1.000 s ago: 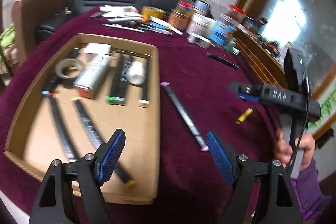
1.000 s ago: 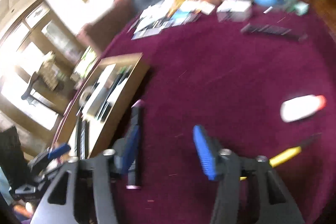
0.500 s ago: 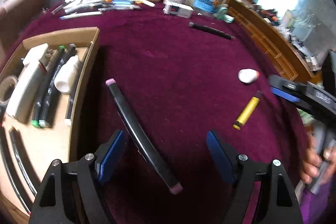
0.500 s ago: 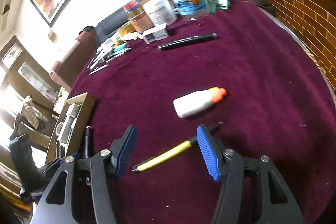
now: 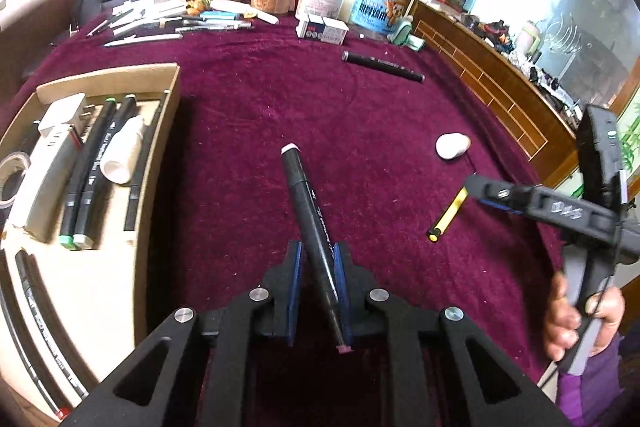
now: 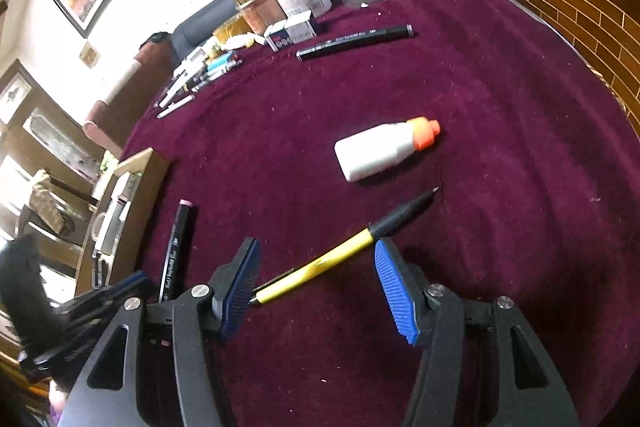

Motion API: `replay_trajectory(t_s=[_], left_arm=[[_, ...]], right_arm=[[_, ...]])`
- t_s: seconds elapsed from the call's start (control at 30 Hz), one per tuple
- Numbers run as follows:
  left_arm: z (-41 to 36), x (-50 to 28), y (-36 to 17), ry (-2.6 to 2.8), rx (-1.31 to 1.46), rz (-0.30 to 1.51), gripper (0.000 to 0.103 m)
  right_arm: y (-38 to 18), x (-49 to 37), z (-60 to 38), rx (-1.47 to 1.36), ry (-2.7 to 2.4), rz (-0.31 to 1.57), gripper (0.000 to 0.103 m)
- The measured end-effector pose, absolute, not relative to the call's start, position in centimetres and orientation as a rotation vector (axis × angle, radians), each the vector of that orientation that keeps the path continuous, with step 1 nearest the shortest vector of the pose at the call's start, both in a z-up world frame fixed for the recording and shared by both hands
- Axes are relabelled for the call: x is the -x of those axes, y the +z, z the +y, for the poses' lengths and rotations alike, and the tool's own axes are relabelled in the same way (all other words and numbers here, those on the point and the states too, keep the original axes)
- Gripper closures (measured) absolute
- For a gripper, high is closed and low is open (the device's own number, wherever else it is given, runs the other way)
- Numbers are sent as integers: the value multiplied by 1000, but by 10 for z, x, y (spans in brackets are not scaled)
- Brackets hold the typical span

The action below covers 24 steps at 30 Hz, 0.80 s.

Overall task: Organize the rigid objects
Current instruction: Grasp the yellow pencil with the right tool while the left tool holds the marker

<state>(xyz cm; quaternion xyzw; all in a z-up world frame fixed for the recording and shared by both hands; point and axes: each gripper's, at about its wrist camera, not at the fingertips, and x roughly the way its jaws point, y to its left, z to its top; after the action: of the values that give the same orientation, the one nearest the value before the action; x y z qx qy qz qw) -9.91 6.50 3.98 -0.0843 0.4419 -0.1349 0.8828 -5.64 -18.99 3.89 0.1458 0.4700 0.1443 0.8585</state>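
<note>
My left gripper point(image 5: 316, 263) is shut on a black marker point(image 5: 306, 207) with pale pink ends, low over the maroon tablecloth point(image 5: 340, 107). The marker also shows in the right wrist view point(image 6: 176, 247), beside the left gripper point(image 6: 108, 299). My right gripper point(image 6: 316, 275) is open, its blue pads either side of a yellow and black pen point(image 6: 340, 251) that lies on the cloth. A white glue bottle with an orange cap point(image 6: 380, 153) lies beyond it. A cardboard tray point(image 5: 160, 163) at the left holds markers, a white bottle, a box and tape.
A second black marker point(image 5: 382, 67) lies farther back. Jars, tubs, a small box and a row of pens point(image 5: 180, 27) crowd the far edge of the table. A wooden sideboard point(image 5: 500, 99) runs along the right. The right gripper point(image 5: 560, 211) hovers at the right.
My left gripper moved right and down over the black marker and shut on it. My right gripper swung to the yellow pen and came down around it, still open.
</note>
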Motion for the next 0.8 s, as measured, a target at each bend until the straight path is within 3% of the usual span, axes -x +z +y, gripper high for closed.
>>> replay_trajectory(t_s=[0.27, 0.33, 0.4, 0.47, 0.6, 0.67, 0.77, 0.8], left_arm=[[75, 100, 36, -274, 235, 942, 87], [69, 95, 35, -272, 216, 946, 85], [60, 90, 34, -280, 196, 946, 65], [55, 86, 32, -288, 195, 949, 51], [39, 68, 24, -278, 155, 957, 50], [27, 64, 22, -268, 70, 937, 52], [28, 64, 21, -271, 58, 933, 87], [34, 63, 21, -288, 94, 945, 89]], right_arm=[[29, 51, -148, -149, 134, 983, 45], [28, 50, -138, -73, 68, 975, 54], [27, 49, -134, -10, 19, 963, 73], [27, 51, -141, -19, 20, 961, 81], [28, 54, -157, -67, 39, 978, 93], [29, 58, -162, -80, 53, 981, 95], [29, 59, -163, -72, 70, 983, 94], [29, 59, -163, -75, 75, 980, 94]])
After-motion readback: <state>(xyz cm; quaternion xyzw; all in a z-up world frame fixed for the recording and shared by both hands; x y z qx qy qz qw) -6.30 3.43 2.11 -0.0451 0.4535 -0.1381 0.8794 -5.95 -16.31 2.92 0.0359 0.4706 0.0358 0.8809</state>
